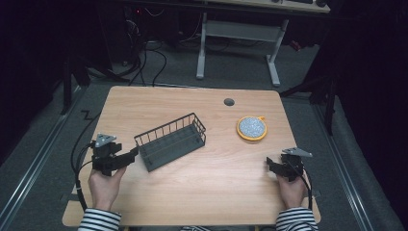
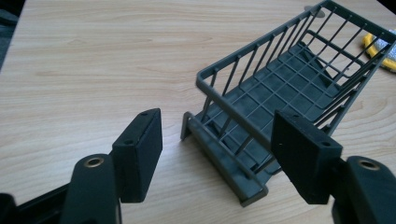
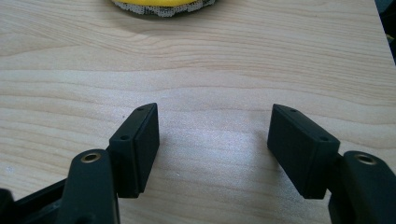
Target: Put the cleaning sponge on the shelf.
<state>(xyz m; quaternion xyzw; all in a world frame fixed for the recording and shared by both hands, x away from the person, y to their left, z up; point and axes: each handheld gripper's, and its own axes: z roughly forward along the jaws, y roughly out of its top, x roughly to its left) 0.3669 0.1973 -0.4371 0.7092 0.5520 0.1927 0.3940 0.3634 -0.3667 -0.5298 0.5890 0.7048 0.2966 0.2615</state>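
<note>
Item 1. My left gripper (image 1: 126, 157), held at the near left of the counter (image 1: 192, 192). Jaws released, standing wide apart with nothing pressed between them. In the left gripper view the near end of the basket lies ahead of and below the gap, and neither pad (image 2: 140, 154) touches its wires.

Item 2. Wire basket (image 1: 171, 141), dark grey, oblong, open top, grid floor. Stands upright on the counter left of centre, set at a slant: near end just beside my left gripper, far end pointing toward the middle of the counter. Nothing lies inside it, as far as the left gripper view (image 2: 285, 88) lets me see.

Item 3. My right gripper (image 1: 270, 165), held at the near right of the counter, well apart from the basket. Jaws released, wide, bare wood between them in the right gripper view.

Item 4. Round scrubbing pad (image 1: 251, 128), yellow rim with a speckled grey-white face, flat on the counter right of centre, beyond my right gripper and apart from the basket. Its edge (image 3: 159, 7) shows at the top of the right gripper view.

Item 5. Striped sleeves (image 1: 98, 220) at the near edge, one per forearm.
</note>
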